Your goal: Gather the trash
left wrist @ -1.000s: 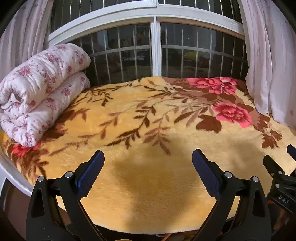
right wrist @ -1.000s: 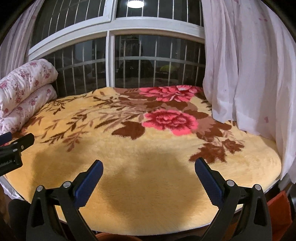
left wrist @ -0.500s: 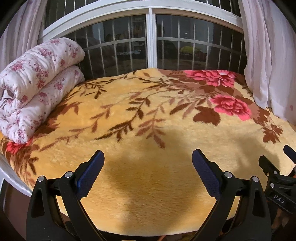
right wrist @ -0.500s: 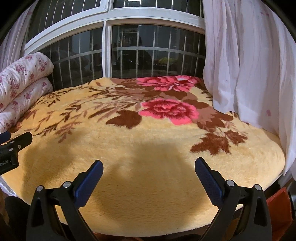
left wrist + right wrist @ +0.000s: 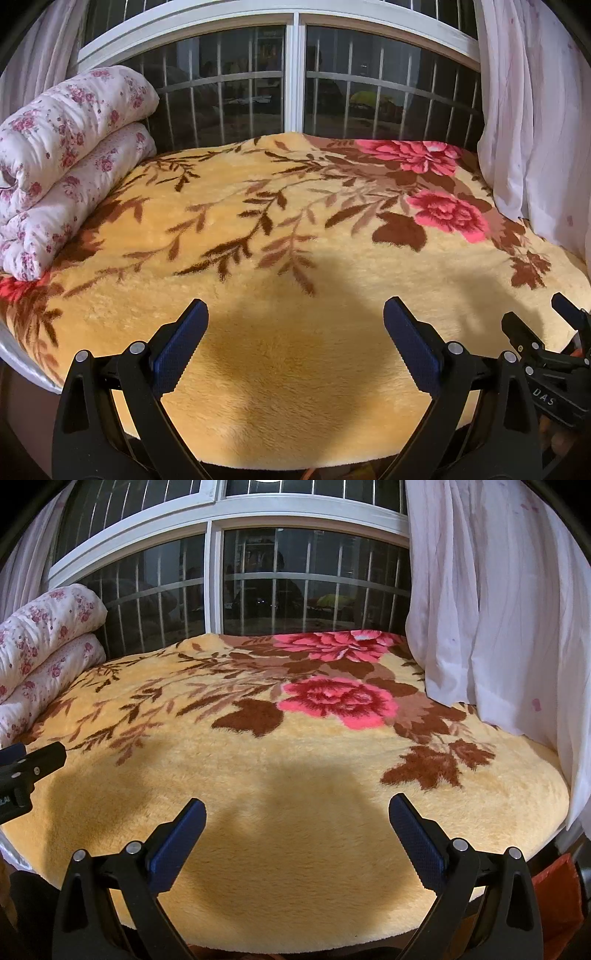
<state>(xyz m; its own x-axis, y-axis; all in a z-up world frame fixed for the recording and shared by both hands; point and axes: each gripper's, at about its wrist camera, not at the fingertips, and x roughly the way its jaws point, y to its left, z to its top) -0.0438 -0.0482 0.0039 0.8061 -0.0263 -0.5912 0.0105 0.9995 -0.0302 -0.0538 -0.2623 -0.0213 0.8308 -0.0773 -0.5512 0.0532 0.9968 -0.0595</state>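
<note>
Both grippers hang over the near edge of a bed covered by a yellow plush blanket (image 5: 280,369) with brown leaves and pink roses. Left gripper (image 5: 295,317): jaws spread wide, nothing between the blue pads (image 5: 177,350). Right gripper (image 5: 297,805): jaws spread wide too, holding nothing; it also shows at the right edge of the left wrist view, just beside the left one, and the left one shows at the left edge of the right wrist view. No trash to be seen on the blanket in either view, so where the task's thing is cannot be told. Folded white quilt (image 5: 62,177) with small pink flowers stacked at the far left of the bed, resting on the blanket. Barred window (image 5: 295,81) with white frame behind the bed, dark outside. White curtain (image 5: 498,609) hangs at the right, its hem touching the blanket. Red-orange thing (image 5: 557,890) low at the right, below the bed edge, too cropped to identify. Gripper shadows fall on the near part of the blanket.
</note>
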